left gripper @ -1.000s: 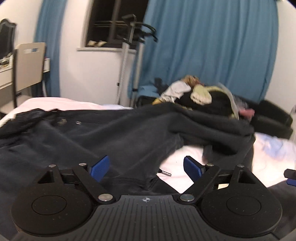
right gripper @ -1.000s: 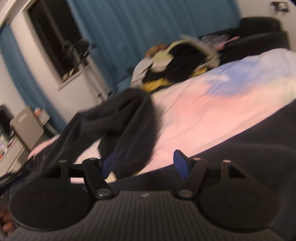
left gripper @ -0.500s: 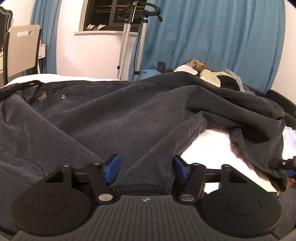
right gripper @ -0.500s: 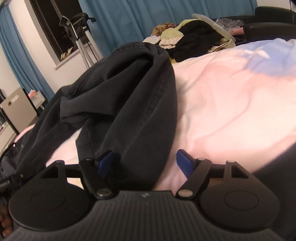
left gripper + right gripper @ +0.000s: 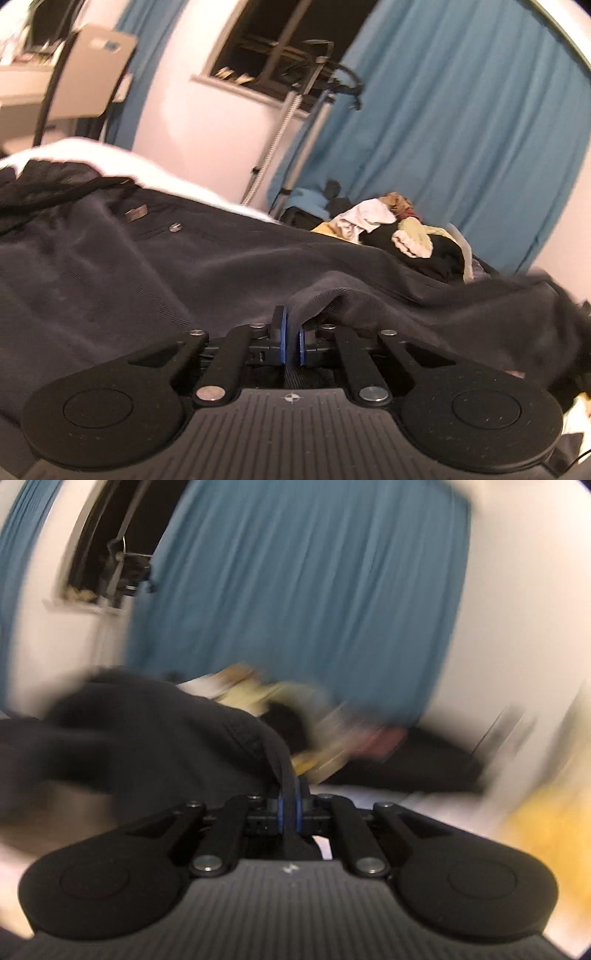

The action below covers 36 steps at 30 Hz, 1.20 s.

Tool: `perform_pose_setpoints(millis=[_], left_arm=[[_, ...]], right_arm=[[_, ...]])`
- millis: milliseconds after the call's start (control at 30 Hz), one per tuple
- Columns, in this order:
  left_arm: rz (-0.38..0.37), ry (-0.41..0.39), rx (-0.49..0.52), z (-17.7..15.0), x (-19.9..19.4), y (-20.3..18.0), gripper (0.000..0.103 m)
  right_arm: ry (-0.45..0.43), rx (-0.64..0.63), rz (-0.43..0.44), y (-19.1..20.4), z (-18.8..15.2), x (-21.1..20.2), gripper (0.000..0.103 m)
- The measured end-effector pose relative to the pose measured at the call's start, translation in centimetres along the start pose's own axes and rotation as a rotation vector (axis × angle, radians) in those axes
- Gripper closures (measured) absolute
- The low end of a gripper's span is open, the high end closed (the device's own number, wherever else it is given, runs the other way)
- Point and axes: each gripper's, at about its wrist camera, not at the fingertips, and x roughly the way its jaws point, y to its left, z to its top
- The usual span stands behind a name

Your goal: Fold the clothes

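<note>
Left gripper (image 5: 291,341) pinched tight on a fold of the dark trousers (image 5: 155,266), which lie spread over the white bed (image 5: 110,157); right gripper (image 5: 290,812) likewise clamped on a trouser edge; right view blurred; clothes pile (image 5: 399,229) beyond.

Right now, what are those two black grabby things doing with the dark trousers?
A person is folding clothes on a bed. The left gripper and the right gripper are each pinched shut on the edge of the dark trousers. A pile of other clothes waits behind, near the blue curtain.
</note>
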Motion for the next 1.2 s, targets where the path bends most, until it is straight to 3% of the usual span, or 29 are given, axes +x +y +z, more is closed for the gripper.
perform_pose_setpoints(millis=[33,67,133,233,300,367,433,500,600,700,833,967,1100,1133,1167,1200], left_arm=[[0.011,0.018,-0.015,-0.3,0.0,0.4,0.095],[0.018,0.036,-0.028,-0.5,0.1,0.6,0.095],[0.033,0.060,-0.041,-1.1,0.3,0.8,0.095],[0.057,0.067,-0.026,-1.3,0.5,0.5,0.095],[0.063,0.067,-0.025,-1.3,0.5,0.5,0.095],[0.068,0.067,-0.024,-1.3,0.4,0.4,0.095],[0.077,0.065,-0.016,-1.4,0.5,0.2,0.095],[0.085,0.064,-0.011,-1.6,0.5,0.2,0.094],[0.095,0.061,-0.013,-1.9,0.6,0.1,0.094],[0.103,0.056,-0.010,-2.1,0.6,0.0,0.094],[0.116,0.051,0.008,-2.4,0.7,-0.2,0.094],[0.128,0.046,0.030,-2.7,0.8,-0.4,0.094],[0.133,0.047,0.035,-2.7,0.9,-0.4,0.094],[0.135,0.047,0.035,-2.7,0.9,-0.4,0.094],[0.136,0.048,0.036,-2.7,1.0,-0.4,0.094],[0.137,0.048,0.039,-2.8,1.0,-0.4,0.094]], right_arm=[[-0.042,-0.070,-0.071,-0.5,-0.1,-0.3,0.095],[-0.031,-0.054,-0.096,-1.4,-0.6,-0.1,0.094],[0.055,0.036,-0.102,-3.3,-1.8,0.9,0.092],[0.264,0.358,0.009,-6.9,-5.1,3.3,0.088],[0.406,0.663,0.077,-9.8,-7.7,4.4,0.072],[0.448,0.920,0.117,-12.2,-9.6,4.4,0.047],[0.441,1.055,0.114,-14.2,-10.6,3.9,0.039],[0.422,1.146,0.095,-16.0,-11.1,3.5,0.037],[0.383,1.147,0.056,-18.0,-11.3,3.7,0.034],[0.398,1.106,0.084,-18.8,-12.3,4.7,0.032],[0.422,1.008,0.128,-18.0,-12.3,6.0,0.031],[0.452,0.833,0.127,-16.3,-13.1,7.8,0.028],[0.501,0.755,0.174,-14.8,-14.4,9.4,0.028],[0.489,0.757,0.185,-14.7,-14.1,9.3,0.035],[0.477,0.760,0.196,-14.6,-13.8,9.2,0.056],[0.465,0.763,0.206,-14.5,-13.6,9.1,0.067]])
